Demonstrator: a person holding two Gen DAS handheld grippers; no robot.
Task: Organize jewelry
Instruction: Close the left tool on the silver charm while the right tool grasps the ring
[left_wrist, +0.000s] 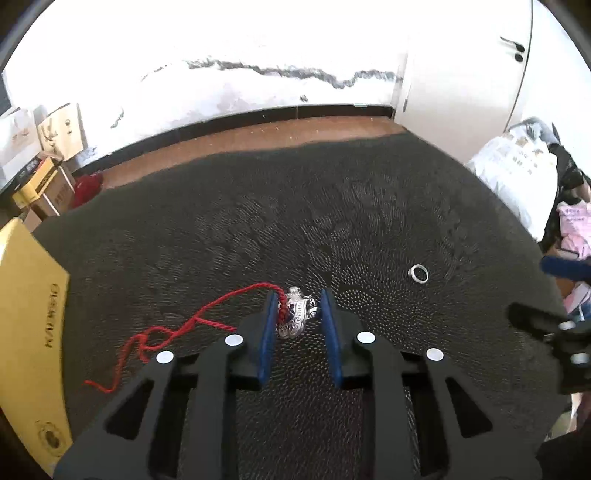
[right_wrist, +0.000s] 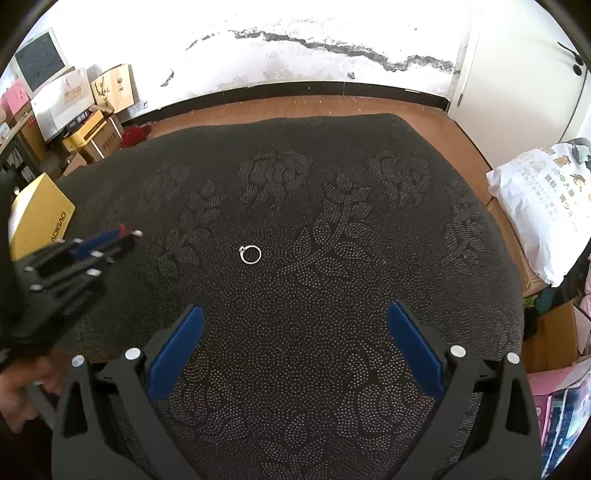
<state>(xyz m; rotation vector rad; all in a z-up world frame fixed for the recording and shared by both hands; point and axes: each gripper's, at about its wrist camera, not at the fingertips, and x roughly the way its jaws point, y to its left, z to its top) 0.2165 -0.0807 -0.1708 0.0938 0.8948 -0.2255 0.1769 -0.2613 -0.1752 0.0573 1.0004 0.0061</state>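
Note:
A silver pendant (left_wrist: 295, 312) on a red cord (left_wrist: 177, 328) lies on the dark patterned cloth (left_wrist: 295, 206). My left gripper (left_wrist: 299, 306) straddles the pendant, its blue pads partly closed; the left pad touches it, the right pad stands a little apart. A silver ring (left_wrist: 419, 274) lies to the right; it also shows in the right wrist view (right_wrist: 251, 254). My right gripper (right_wrist: 295, 325) is wide open and empty, nearer than the ring. The left gripper (right_wrist: 110, 240) shows at left in the right wrist view.
A yellow box (left_wrist: 29, 314) lies at the left edge of the cloth, also seen in the right wrist view (right_wrist: 37, 218). Cardboard boxes (right_wrist: 74, 110) are stacked at the back left. White bags (right_wrist: 535, 206) sit at the right. Wood floor (right_wrist: 295, 107) lies beyond the cloth.

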